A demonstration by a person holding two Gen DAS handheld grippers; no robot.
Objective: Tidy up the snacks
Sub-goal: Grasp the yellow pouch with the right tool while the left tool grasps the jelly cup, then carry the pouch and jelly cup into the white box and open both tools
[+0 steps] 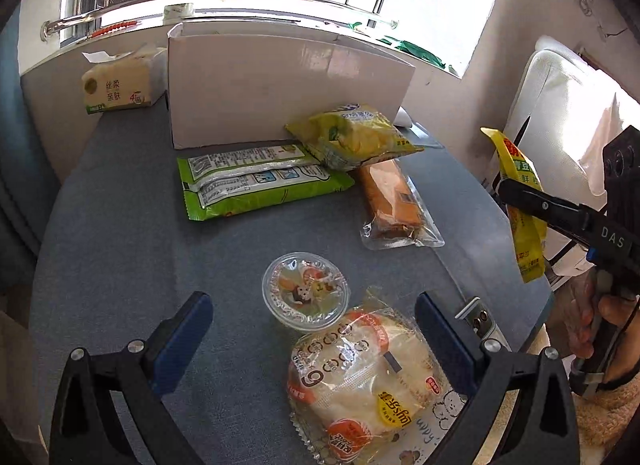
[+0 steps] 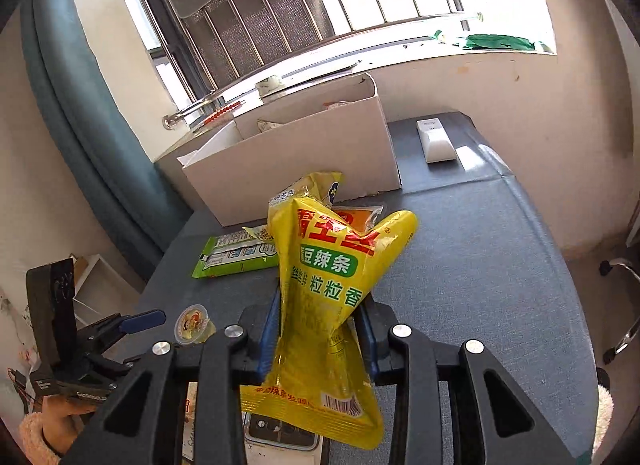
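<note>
My right gripper is shut on a yellow spicy-strip packet and holds it above the table; the packet also shows at the right in the left wrist view. My left gripper is open low over the table, its fingers either side of a jelly cup and a wrapped bread bun. On the grey table lie a green packet, a yellow-green chip bag and an orange wrapped cake. An open cardboard box stands at the back.
A tissue pack sits left of the box. A white block lies right of the box in the right wrist view. A windowsill with a steel rail runs behind. A white chair stands to the right of the table.
</note>
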